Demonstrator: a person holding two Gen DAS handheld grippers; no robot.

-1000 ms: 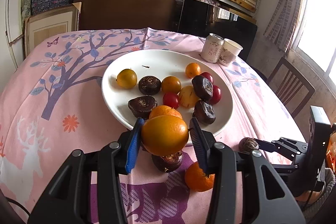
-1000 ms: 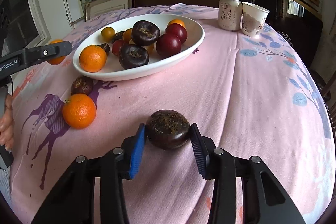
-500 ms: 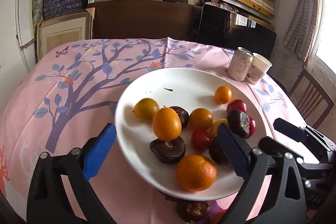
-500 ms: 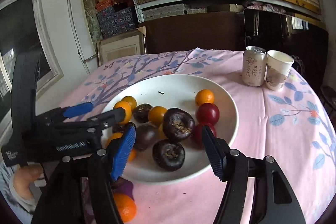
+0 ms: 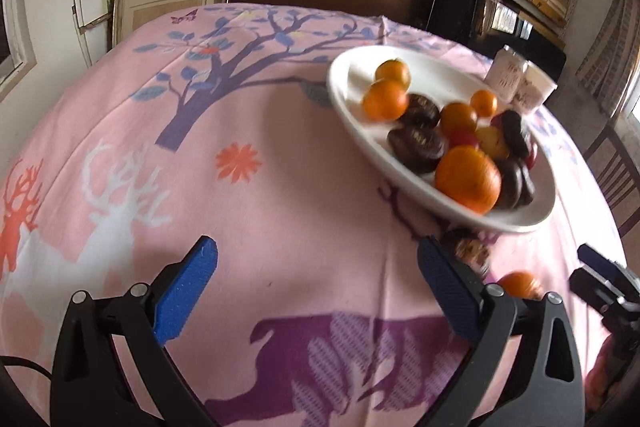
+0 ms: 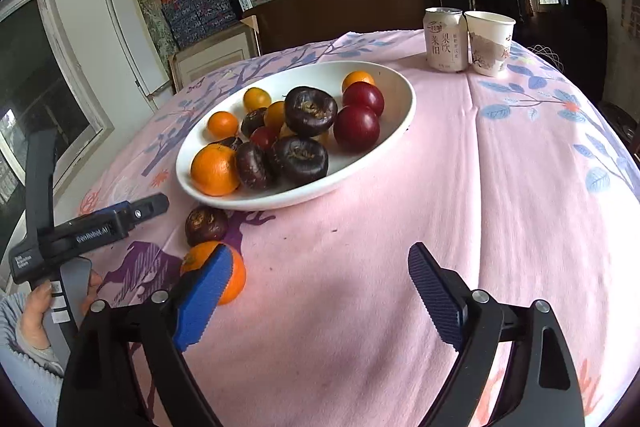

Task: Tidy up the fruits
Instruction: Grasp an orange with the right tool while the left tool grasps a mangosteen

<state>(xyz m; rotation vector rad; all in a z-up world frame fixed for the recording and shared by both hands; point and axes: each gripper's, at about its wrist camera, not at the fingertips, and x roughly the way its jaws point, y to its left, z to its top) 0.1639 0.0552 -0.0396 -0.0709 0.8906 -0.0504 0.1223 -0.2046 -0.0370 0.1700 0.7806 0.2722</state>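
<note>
Right wrist view: right gripper [image 6: 316,301] is spread wide and empty, hovering over bare pink printed tablecloth [image 6: 500,187]. Two fruits are not yet on the plate. A round orange tangerine [image 6: 236,279] lies on the cloth just behind the blue left finger pad [image 6: 202,303], partly hidden by it, so left of the gap's centre. A dark brown, flattish water chestnut [image 6: 205,225] sits just beyond it, close against the near rim of the wide white oval plate [image 6: 400,135]. The plate is heaped with oranges, dark chestnuts and red plums.

Left wrist view: left gripper [image 5: 316,283] also stands wide apart, holding nothing, aimed at empty cloth. The same loose chestnut [image 5: 470,249] and tangerine [image 5: 518,285] lie off past its right finger. This frame is motion-blurred.

Judgement: the right gripper is nearer the tangerine; it needs a short shift left to bring the fruit between the pads. The tangerine is round, so no axis matters. The chestnut close beside it and the plate rim could be knocked. The white drink can [image 6: 446,41] and paper cup [image 6: 490,43] stand well apart, behind the plate.
</note>
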